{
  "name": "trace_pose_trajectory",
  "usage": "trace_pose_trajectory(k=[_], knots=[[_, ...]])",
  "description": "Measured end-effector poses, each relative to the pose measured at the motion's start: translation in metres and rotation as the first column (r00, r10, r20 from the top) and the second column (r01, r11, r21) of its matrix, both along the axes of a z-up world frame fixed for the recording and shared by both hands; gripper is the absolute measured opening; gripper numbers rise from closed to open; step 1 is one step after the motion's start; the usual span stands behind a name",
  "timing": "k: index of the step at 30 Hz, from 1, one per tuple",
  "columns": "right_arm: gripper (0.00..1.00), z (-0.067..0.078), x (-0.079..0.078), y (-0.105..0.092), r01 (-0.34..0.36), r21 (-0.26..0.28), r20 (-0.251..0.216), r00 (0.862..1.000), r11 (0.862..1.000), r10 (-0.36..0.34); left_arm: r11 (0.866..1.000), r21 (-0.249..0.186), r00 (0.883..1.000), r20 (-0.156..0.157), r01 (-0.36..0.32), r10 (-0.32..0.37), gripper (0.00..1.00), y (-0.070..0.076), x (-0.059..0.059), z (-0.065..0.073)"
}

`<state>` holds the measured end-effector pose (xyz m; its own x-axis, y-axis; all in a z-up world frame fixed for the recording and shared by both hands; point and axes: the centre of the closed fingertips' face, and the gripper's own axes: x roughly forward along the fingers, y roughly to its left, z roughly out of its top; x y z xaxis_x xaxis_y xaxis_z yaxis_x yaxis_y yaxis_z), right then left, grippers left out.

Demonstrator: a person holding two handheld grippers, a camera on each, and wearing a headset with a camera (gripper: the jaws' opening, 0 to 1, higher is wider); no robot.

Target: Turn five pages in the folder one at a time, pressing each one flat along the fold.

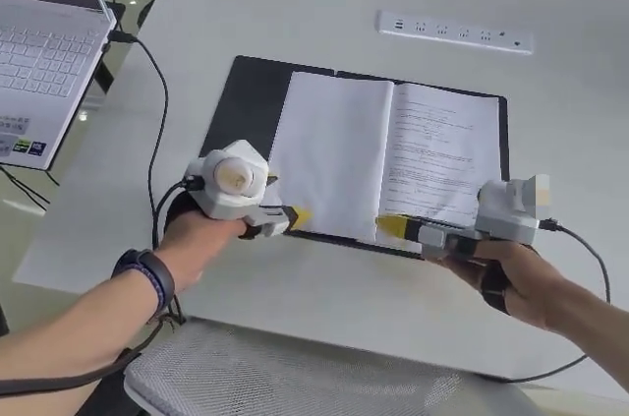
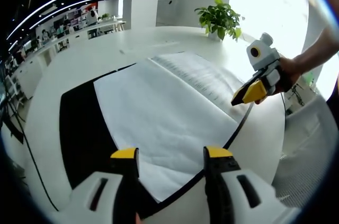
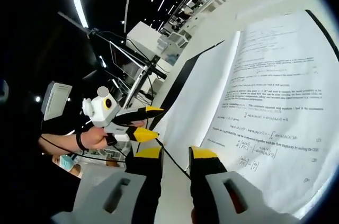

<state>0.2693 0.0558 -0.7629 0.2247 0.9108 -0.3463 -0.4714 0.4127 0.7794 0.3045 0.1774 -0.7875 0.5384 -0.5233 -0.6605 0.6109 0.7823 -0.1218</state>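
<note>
The left gripper point(image 1: 293, 218) and the right gripper point(image 1: 393, 227) stood at the near edge of the open folder point(image 1: 246, 101), jaws apart, both seemingly empty.

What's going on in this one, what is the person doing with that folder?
A person holds a two-jaw gripper in each hand at the near edge of an open folder on a white table. The left gripper sits by the blank left page, the right gripper by the printed right page. Both grippers are open, gripping nothing, and both pages lie flat.
</note>
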Motion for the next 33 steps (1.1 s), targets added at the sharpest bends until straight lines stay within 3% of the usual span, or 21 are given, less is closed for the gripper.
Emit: trace_pose_trajectory(k=[10,17,23,33], knots=[[0.2,0.018,0.017,-0.027,0.048,-0.073,0.103,0.994,0.996,-0.04,1.0,-0.001,0.999,0.036,0.01,-0.01,0.49,0.003,0.002,0.024],[0.25,0.024,0.019,-0.049,0.048,-0.147,0.173,0.985,0.988,-0.022,1.0,-0.007,0.998,0.057,0.013,-0.013,0.51,0.003,0.002,0.043],[0.3,0.037,0.022,-0.071,0.088,-0.183,0.236,0.971,0.979,-0.043,1.0,-0.02,0.997,0.076,0.021,-0.019,0.53,0.002,-0.001,0.06],[0.43,0.061,0.027,-0.116,0.207,-0.217,0.336,0.933,0.954,-0.126,0.999,-0.026,0.994,0.101,0.038,-0.035,0.58,0.002,-0.009,0.078]])
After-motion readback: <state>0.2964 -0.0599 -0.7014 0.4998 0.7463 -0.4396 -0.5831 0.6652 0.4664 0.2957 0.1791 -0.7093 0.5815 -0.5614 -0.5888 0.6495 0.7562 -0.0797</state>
